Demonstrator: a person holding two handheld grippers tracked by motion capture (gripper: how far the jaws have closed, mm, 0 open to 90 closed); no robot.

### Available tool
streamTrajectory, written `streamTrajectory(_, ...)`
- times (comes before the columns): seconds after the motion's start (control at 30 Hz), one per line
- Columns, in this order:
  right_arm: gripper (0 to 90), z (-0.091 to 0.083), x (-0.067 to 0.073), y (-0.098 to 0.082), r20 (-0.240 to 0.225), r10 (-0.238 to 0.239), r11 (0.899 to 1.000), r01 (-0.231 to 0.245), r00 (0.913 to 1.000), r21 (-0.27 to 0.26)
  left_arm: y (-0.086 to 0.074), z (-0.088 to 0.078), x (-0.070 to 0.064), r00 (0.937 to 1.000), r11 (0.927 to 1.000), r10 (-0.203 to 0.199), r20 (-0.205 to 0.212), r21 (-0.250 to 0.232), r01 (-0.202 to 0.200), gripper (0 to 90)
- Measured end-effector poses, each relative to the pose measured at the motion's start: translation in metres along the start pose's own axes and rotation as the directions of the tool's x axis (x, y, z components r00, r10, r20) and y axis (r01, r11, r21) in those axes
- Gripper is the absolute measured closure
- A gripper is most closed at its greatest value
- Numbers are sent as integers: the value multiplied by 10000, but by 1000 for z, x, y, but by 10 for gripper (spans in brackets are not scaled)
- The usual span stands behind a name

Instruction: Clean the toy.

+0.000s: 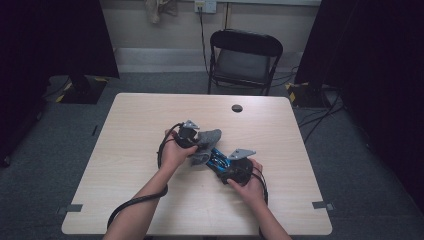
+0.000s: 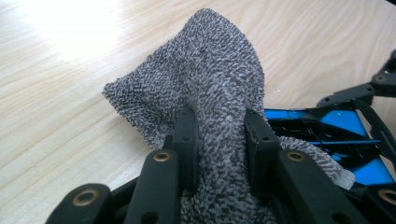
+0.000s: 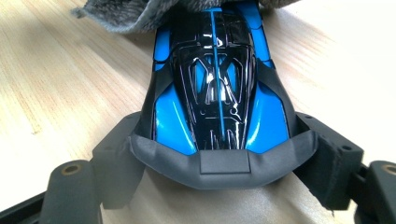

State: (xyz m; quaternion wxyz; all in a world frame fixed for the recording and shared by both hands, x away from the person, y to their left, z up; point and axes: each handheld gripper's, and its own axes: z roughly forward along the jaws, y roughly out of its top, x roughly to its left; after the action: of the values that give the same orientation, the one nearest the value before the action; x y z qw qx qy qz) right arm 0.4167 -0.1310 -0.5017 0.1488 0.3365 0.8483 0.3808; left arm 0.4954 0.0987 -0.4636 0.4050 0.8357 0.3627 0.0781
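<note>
Pale wood table (image 1: 150, 115) on grey carpet, black folding chair (image 1: 245, 60) behind it, dark curtains either side. From the high view: left gripper (image 1: 199, 145) and right gripper (image 1: 220, 162) meeting near the table's middle, grey cloth (image 1: 205, 142) bunched over the nose of a blue and black toy car (image 1: 218, 159); too small there to read the jaws. Up close in the left gripper view: jaws pinched tight on a fold of the cloth (image 2: 210, 84), terry weave plain, car (image 2: 336, 126) just beside at right. In the right gripper view: jaws clamped on both flanks of the car (image 3: 217, 88), glossy body and dark grey bumper facing the camera, cloth (image 3: 130, 14) draped on its far end.
</note>
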Motion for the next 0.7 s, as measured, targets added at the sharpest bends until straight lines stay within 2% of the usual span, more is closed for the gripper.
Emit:
streamTrajectory(0.17, 241, 0, 0, 0, -2, 7, 10000, -7, 10000, -1, -3, 1, 5, 9998, 9998, -193, -1, -65, 193, 704)
streamTrajectory(0.37, 241, 0, 0, 0, -1, 3, 10000, -3, 10000, -1, -3, 2, 7, 9996, 10000, -34, -297, -45, 32, 702)
streamTrajectory(0.7, 241, 0, 0, 0, 1, 12, 10000, -12, 10000, -6, -7, 4, 15, 9988, 9996, -250, -419, -135, 244, 699)
